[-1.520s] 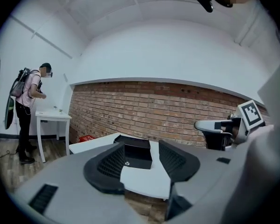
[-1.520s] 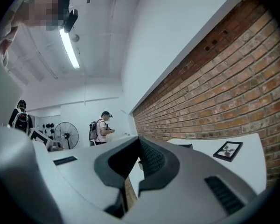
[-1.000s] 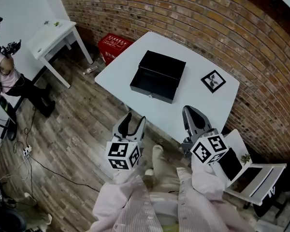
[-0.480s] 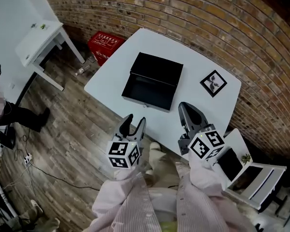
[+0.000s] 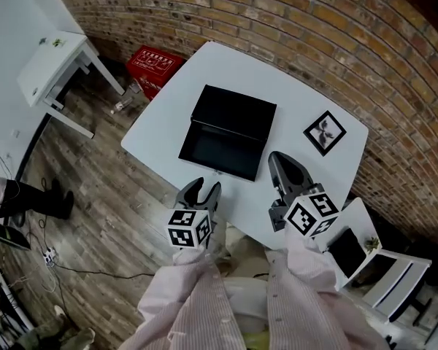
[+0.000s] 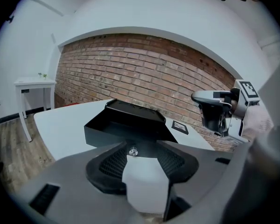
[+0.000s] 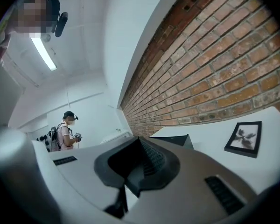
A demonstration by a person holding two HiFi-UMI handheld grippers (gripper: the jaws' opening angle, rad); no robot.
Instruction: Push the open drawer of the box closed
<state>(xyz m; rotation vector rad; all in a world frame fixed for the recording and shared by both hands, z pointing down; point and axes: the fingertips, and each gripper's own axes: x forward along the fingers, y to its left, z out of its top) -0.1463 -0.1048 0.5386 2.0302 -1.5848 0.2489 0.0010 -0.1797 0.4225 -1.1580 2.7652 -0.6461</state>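
A black box (image 5: 236, 111) lies on the white table (image 5: 299, 100), its drawer (image 5: 213, 150) pulled out toward the near edge. My left gripper (image 5: 204, 189) hovers at the table's near edge just in front of the drawer, apart from it. Its jaws have just been closing a little but stand open with nothing between them. In the left gripper view the left gripper (image 6: 142, 154) points at the drawer front, whose small knob (image 6: 133, 151) shows beyond the jaws. My right gripper (image 5: 282, 160) is over the table to the right of the drawer, shut and holding nothing.
A small framed picture (image 5: 323, 132) lies on the table right of the box. A brick wall runs behind the table. A red crate (image 5: 155, 64) and a small white table (image 5: 52, 63) stand at the left, and an open laptop (image 5: 354, 257) sits at the lower right. A person (image 7: 65, 132) stands far off.
Both grippers have moved forward toward the table. The left one has sunk to the near edge in front of the drawer, and the right one now reaches over the tabletop.
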